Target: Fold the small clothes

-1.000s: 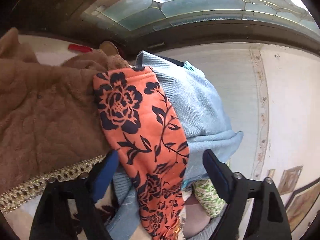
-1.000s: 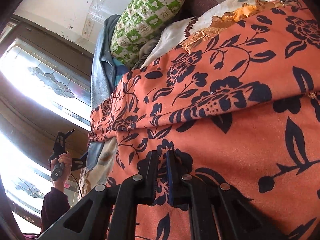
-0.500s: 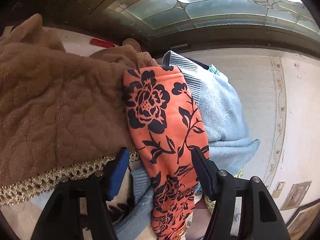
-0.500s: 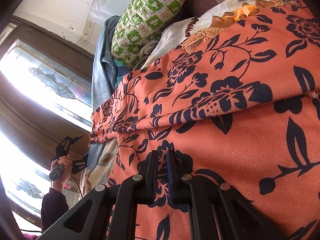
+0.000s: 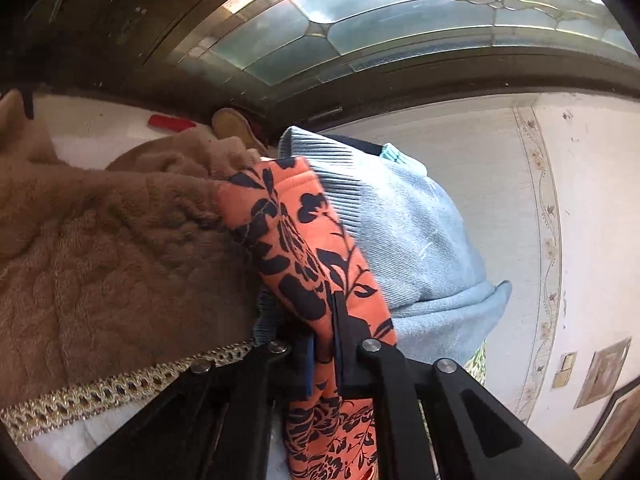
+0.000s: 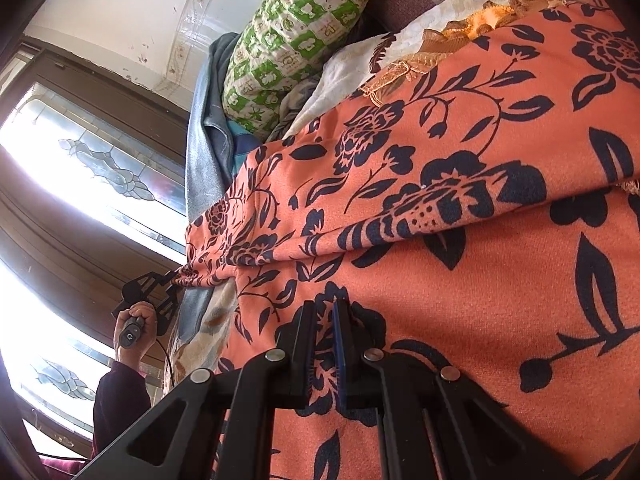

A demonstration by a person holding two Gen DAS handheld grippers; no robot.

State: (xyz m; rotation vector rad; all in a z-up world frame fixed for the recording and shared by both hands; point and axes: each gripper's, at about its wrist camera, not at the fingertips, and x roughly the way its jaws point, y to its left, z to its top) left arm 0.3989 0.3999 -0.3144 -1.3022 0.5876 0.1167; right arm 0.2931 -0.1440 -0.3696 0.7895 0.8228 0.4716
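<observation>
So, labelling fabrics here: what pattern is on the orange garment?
Dark navy flowers and leaves on the orange garment; clearest in the right wrist view.

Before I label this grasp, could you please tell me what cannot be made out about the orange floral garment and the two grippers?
- Left wrist view: the left gripper has its jaws shut on the orange floral garment; the garment's lower part runs off the bottom edge.
- Right wrist view: the right gripper pinches the cloth; the fold inside the jaws is hidden.
- Garment type: unclear; the brown blanket and blue sweater crowd it.
</observation>
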